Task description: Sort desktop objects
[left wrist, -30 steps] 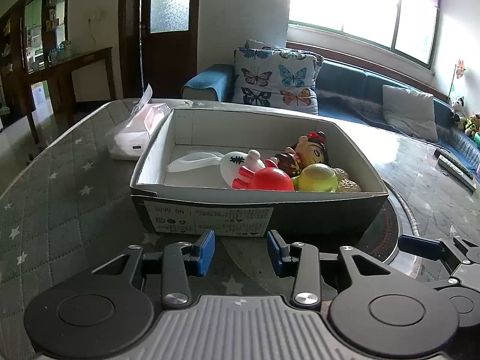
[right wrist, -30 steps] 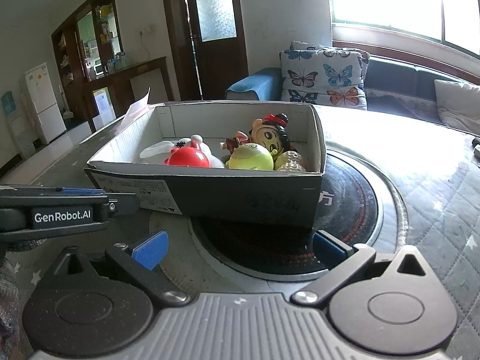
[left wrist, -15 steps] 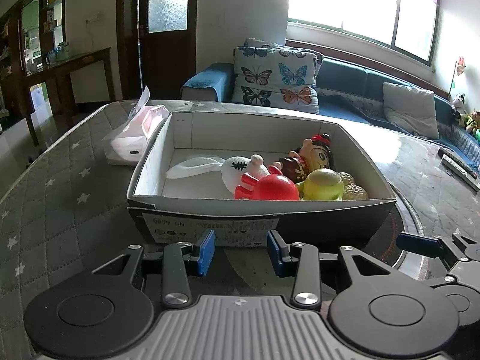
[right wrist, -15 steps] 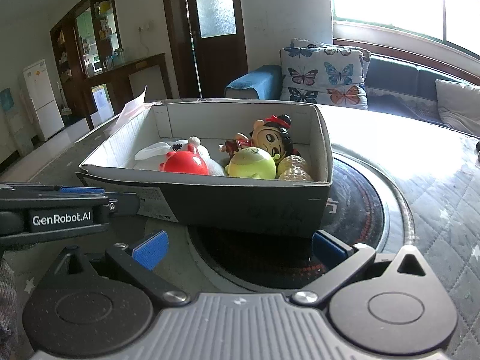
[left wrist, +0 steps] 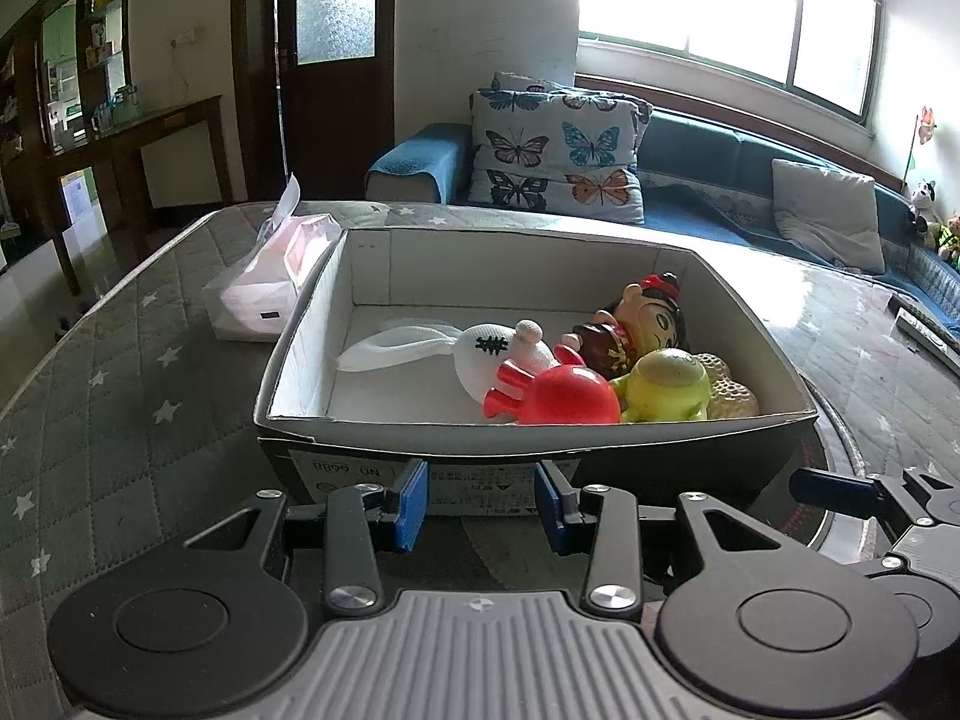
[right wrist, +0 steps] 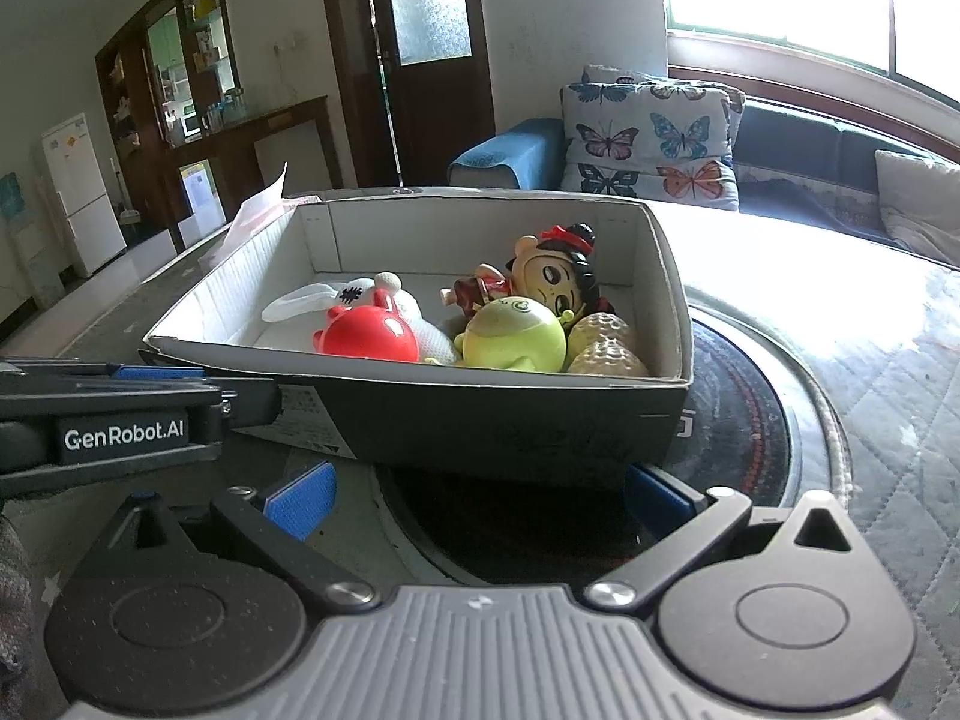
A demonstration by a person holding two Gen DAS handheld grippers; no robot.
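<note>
A black cardboard box (left wrist: pixel 690 468) with a white inside stands on the table, also in the right wrist view (right wrist: pixel 510 420). In it lie a white rabbit toy (left wrist: pixel 480 354), a red toy (left wrist: pixel 570 396), a yellow-green toy (left wrist: pixel 666 387), a doll with black hair (left wrist: pixel 642 318) and a golden peanut-like piece (left wrist: pixel 729 393). My left gripper (left wrist: pixel 483 501) is open and empty, right at the box's near wall. My right gripper (right wrist: pixel 480 495) is open wide and empty, at the box's near right corner. The left gripper's side shows in the right wrist view (right wrist: pixel 120 414).
A pink tissue pack (left wrist: pixel 270 282) lies just left of the box. A dark round turntable (right wrist: pixel 744 420) sits under the box's right part. The table has a grey star-patterned cover (left wrist: pixel 120 360). A remote (left wrist: pixel 927 330) lies far right. A sofa with butterfly cushions (left wrist: pixel 558 156) stands behind.
Both grippers have moved forward toward the box, which now looks larger and closer. Their jaw openings have not changed.
</note>
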